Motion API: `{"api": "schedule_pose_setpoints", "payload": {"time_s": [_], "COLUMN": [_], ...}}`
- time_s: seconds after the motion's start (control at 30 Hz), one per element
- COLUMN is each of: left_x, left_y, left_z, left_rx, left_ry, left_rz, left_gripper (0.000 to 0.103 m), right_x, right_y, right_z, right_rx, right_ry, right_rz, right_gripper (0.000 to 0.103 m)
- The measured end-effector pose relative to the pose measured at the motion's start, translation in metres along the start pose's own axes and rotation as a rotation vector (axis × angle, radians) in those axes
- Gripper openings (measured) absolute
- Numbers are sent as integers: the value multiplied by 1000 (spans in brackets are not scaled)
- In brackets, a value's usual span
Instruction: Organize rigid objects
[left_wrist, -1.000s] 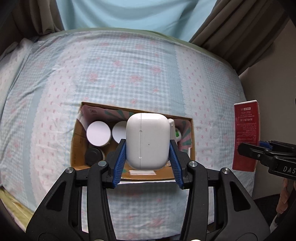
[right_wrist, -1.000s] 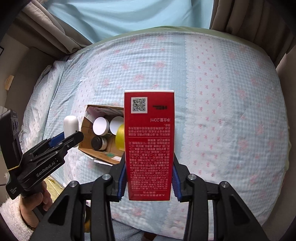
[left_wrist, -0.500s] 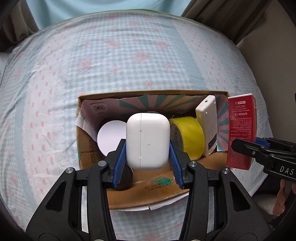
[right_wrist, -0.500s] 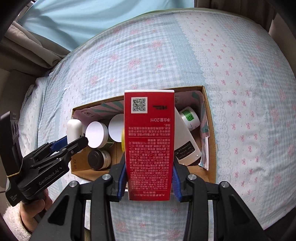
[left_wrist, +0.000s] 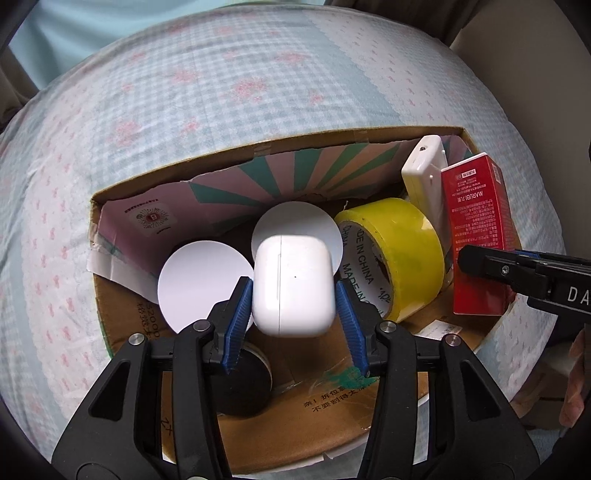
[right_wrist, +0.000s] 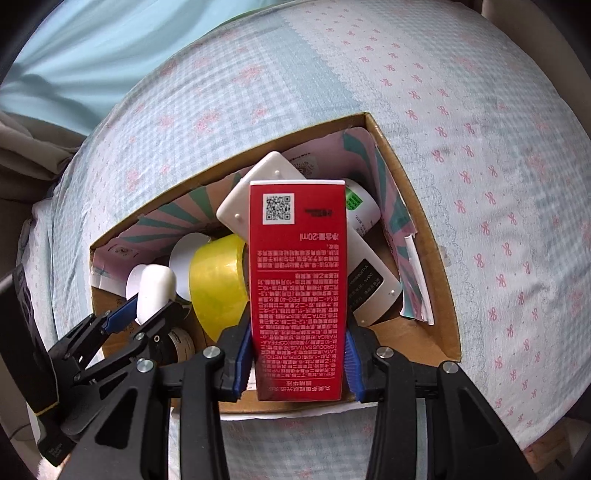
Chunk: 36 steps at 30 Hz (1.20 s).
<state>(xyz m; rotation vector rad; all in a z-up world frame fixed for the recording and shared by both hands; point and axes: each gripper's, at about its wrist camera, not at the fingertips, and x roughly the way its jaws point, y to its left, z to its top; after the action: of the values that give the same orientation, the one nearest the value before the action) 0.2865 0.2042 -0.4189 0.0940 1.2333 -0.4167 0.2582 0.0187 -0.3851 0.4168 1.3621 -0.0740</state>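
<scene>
The blue fingers (left_wrist: 236, 325) of the left gripper (left_wrist: 293, 325) are seen on both sides of a white earbud case (left_wrist: 293, 284), and the jaws are opening; a small gap is visible at the right pad, so the case is between them but no longer firmly pressed. The case is held above the open cardboard box (left_wrist: 258, 435), over the middle of its inside. The right gripper (right_wrist: 298, 363) is clamped on a red carton (right_wrist: 298, 280), which is kept upright and is placed over the right part of the same box.

Inside the box, two white round lids (left_wrist: 201, 280) are found toward the left wall, a black jar (left_wrist: 243, 387) is seen near the front wall, and a yellow tape roll (left_wrist: 402, 254) is lying on its side right of the middle. A white flat device (left_wrist: 424, 181) is leaned in the far right corner of the box. The box is set on a checked bedsheet (left_wrist: 221, 92) with pink flowers
</scene>
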Motion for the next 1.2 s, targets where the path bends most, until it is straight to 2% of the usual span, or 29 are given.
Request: {"api": "schedule_pose_setpoints", "payload": {"time_s": [0.03,0.07,0.13,0.2,0.3,0.77,1.0,1.2], "left_x": [-2,-4,-5,-4,-3,-32,-88,-163], "left_y": [0,-1,-2,-3,-2,-16,-36,-65], "left_z": [0,0,0,0,-1,7,8,9], "left_rx": [-2,-5,-8,-10,-11,-12,-28,-81], "left_ry": [-1,-9,-10,5,25,44,11,-63], "left_rz": [3,1,-16,-7,-2,78,125,155], "left_gripper": [103,101,103,103,103,103,103,103], "right_x": [1,2,1,-3,2,-25,-70,-141], "right_y": [-2,-4,-5,-10,-20,-19,-27,-38], "right_z": [0,-1,-2,-5,-8,-10,-7,-5], "right_rx": [19,32,24,14,29,-36,-72,-150], "right_ry": [-1,0,3,-5,58,14,-33,-106], "right_rz": [5,-5,-34,-23,36,83,117,123], "right_gripper": [49,73,103,103,103,103,103,103]}}
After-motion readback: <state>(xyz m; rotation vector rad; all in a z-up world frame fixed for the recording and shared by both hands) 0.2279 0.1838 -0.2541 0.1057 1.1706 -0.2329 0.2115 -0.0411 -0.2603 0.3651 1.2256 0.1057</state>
